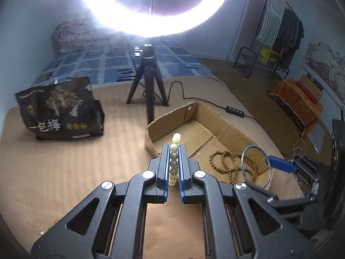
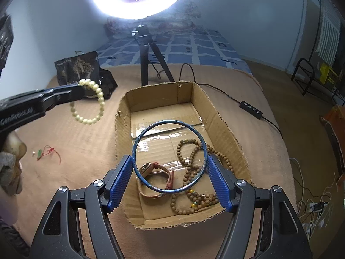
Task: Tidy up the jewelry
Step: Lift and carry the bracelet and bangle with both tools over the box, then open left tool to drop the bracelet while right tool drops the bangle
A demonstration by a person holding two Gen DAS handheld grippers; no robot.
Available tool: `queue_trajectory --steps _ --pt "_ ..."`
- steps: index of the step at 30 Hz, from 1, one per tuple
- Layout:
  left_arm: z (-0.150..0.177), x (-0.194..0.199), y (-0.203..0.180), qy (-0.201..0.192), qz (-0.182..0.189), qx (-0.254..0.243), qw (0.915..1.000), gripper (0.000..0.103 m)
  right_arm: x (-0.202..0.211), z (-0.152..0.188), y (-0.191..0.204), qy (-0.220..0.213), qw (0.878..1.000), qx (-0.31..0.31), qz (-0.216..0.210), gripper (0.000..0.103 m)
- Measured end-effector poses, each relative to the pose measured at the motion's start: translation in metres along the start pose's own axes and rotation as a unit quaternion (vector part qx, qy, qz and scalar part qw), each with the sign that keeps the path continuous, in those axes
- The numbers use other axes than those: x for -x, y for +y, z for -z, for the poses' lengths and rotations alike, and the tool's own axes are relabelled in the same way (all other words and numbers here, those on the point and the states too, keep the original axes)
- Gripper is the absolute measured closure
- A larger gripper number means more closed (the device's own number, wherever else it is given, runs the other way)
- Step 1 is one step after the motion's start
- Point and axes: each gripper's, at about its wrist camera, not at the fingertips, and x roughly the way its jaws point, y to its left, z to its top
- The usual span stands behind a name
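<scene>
My left gripper (image 1: 173,149) is shut on a pale green bead bracelet (image 1: 174,157), held in the air left of the cardboard box (image 1: 235,127); the bracelet hangs as a loop in the right wrist view (image 2: 94,101). My right gripper (image 2: 169,161) is shut across a thin blue bangle (image 2: 138,139), held over the box (image 2: 123,149); the bangle also shows in the left wrist view (image 1: 244,154). In the box lie brown wooden bead strands (image 2: 192,157) and a brown leather watch (image 2: 155,166).
A ring light on a black tripod (image 1: 148,79) stands behind the box, its cable and switch (image 2: 251,106) trailing right. A dark printed bag (image 1: 58,110) sits at the left. A red thread with a green bit (image 2: 48,151) lies on the brown blanket.
</scene>
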Motion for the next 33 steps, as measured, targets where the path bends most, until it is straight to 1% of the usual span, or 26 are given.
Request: queue_trajectory --steps 8,10,16,21,22,23,24,25,33 --pt "-0.010 -0.031 -0.011 0.013 -0.003 -0.006 0.9999 0.098 -0.009 0.002 -0.009 0.008 1.000 -0.012 0.007 0.033" --pt "-0.010 -0.036 -0.013 0.019 0.001 -0.008 0.9998 0.098 -0.011 0.003 -0.011 0.010 1.000 -0.012 0.009 0.033" --pt "-0.012 -0.045 -0.018 0.024 0.001 -0.014 0.9996 0.098 -0.015 0.003 -0.015 0.013 1.000 -0.014 0.011 0.033" --pt "-0.014 -0.046 -0.022 0.030 0.008 -0.019 0.9993 0.097 -0.018 0.004 -0.014 0.016 1.000 -0.008 0.016 0.032" --pt "-0.014 -0.046 -0.022 0.030 0.007 -0.020 0.9993 0.091 -0.019 0.005 -0.013 0.017 1.000 -0.005 0.018 0.032" --pt "-0.015 -0.045 -0.023 0.030 0.005 -0.020 0.9993 0.082 -0.019 0.005 -0.013 0.016 1.000 -0.003 0.018 0.032" --pt "-0.015 -0.045 -0.022 0.029 0.004 -0.020 0.9994 0.069 -0.019 0.005 -0.013 0.016 1.000 -0.001 0.018 0.032" --pt "-0.015 -0.043 -0.022 0.025 0.003 -0.019 0.9995 0.068 -0.019 0.006 -0.013 0.016 1.000 -0.001 0.018 0.032" --pt "-0.013 -0.029 -0.022 0.018 -0.009 -0.024 0.9995 0.068 -0.012 0.006 -0.012 0.014 1.000 -0.003 0.019 0.032"
